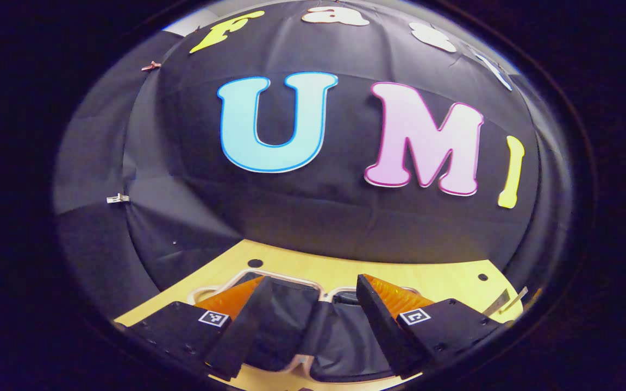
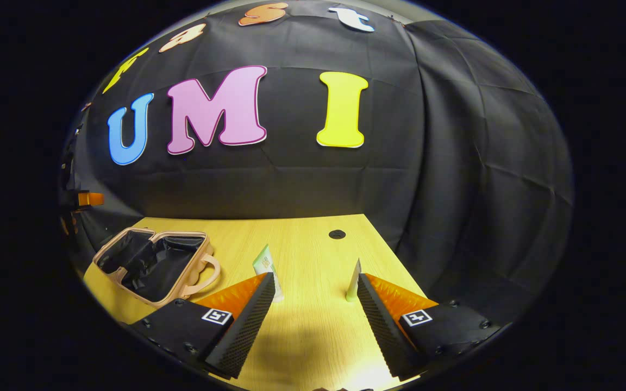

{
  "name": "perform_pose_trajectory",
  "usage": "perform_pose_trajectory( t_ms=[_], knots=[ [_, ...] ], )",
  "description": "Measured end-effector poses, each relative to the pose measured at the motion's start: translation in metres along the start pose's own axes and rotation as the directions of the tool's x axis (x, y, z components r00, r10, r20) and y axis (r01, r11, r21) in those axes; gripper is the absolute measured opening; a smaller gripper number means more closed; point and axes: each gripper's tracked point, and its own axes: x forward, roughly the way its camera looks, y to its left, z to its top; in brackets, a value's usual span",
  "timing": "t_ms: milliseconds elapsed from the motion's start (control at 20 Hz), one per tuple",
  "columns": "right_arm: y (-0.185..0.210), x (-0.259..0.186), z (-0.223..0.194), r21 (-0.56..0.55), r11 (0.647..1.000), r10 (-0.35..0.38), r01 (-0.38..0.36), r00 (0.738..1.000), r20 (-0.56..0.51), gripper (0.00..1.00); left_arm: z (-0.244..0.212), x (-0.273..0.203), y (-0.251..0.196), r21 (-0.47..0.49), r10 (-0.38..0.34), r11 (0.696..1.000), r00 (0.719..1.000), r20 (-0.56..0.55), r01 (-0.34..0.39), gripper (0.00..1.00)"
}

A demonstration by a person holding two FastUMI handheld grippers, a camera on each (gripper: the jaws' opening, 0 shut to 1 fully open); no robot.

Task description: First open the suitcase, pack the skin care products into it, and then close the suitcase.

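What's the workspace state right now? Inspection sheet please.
Surface: light wooden table with a dark round hole near the back edge.
Job's things: suitcase lies open on the table, dark lining showing, handle toward the middle; two skin care tubes, one and another, stand on the table outside it.
Clutter: nothing seen.
Grippers: right gripper open above the table, a tube near each fingertip, holding nothing; left gripper open over the open suitcase, holding nothing.
Cables: nothing seen.
Surroundings: black cloth wall behind and beside the table; clips pin the cloth.
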Motion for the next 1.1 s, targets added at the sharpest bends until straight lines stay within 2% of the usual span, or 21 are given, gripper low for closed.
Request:
perform_pose_trajectory(
  t_ms=[150,300,400,550,700,800,950,1100],
  knots=[
    [-0.008,0.002,-0.009,0.013,1.0,0.01,-0.01,1.0,-0.016,0.97,-0.025,-0.016,-0.08,0.079,-0.125,0.989,0.992,-0.016,0.126,0.98],
    [-0.021,0.011,-0.019,0.003,1.0,0.003,-0.003,1.0,-0.027,0.97,-0.063,-0.029,-0.16,0.073,-0.272,0.959,0.961,-0.051,0.275,0.98],
    [-0.025,0.021,-0.024,0.036,0.999,0.018,-0.016,0.999,-0.04,0.97,-0.09,-0.038,-0.212,0.047,-0.353,0.933,0.932,-0.085,0.358,0.98],
    [-0.035,0.041,-0.036,0.087,0.996,0.026,-0.021,0.998,-0.057,0.97,-0.141,-0.052,-0.284,0.019,-0.503,0.859,0.85,-0.154,0.512,0.99],
    [-0.052,0.066,-0.047,0.091,0.996,0.01,-0.004,0.997,-0.071,0.97,-0.183,-0.033,-0.329,0.052,-0.551,0.817,0.805,-0.218,0.574,0.99],
    [-0.064,0.077,-0.053,0.09,0.996,-0.005,0.012,0.997,-0.078,0.97,-0.199,-0.012,-0.353,0.066,-0.57,0.8,0.789,-0.231,0.597,0.99],
    [-0.074,0.09,-0.067,0.126,0.992,-0.016,0.03,0.993,-0.114,0.97,-0.215,0.015,-0.379,0.085,-0.561,0.798,0.787,-0.258,0.597,0.99],
    [-0.074,0.106,-0.078,0.134,0.99,-0.015,0.034,0.99,-0.14,0.97,-0.226,0.034,-0.395,0.106,-0.523,0.813,0.799,-0.297,0.572,0.98]
  ],
)
